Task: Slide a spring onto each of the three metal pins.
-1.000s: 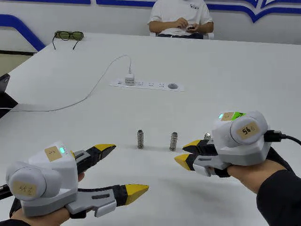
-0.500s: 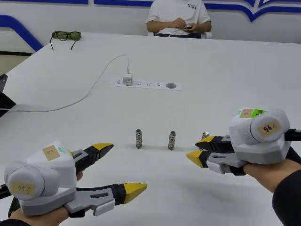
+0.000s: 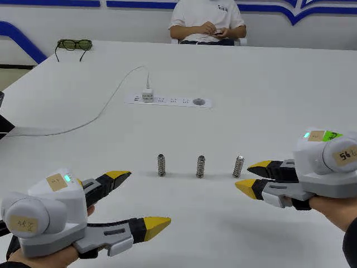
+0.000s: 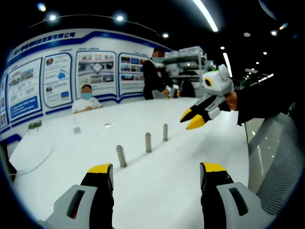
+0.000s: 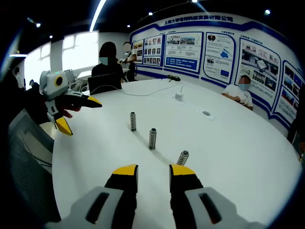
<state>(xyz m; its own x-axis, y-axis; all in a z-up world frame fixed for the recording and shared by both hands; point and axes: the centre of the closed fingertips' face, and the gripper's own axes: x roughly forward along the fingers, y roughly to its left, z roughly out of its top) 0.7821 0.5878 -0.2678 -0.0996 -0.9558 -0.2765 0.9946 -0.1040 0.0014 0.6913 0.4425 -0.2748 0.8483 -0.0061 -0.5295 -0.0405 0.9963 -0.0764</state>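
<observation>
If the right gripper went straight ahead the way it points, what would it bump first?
Probably the nearest spring, standing just ahead of the open right gripper, though it might slip past.

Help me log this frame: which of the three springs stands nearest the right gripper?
The spring at the right end of the row, just ahead of the right gripper; the middle spring and left-end spring stand farther away.

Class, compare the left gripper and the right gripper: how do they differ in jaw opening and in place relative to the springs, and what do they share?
The left gripper has its jaws wide apart; the right gripper leaves a narrower gap. The right gripper's tips lie close beside the right-hand spring; the left gripper sits farther off from the left-hand spring, nearer the person. Both have yellow tips and hold nothing.
</observation>
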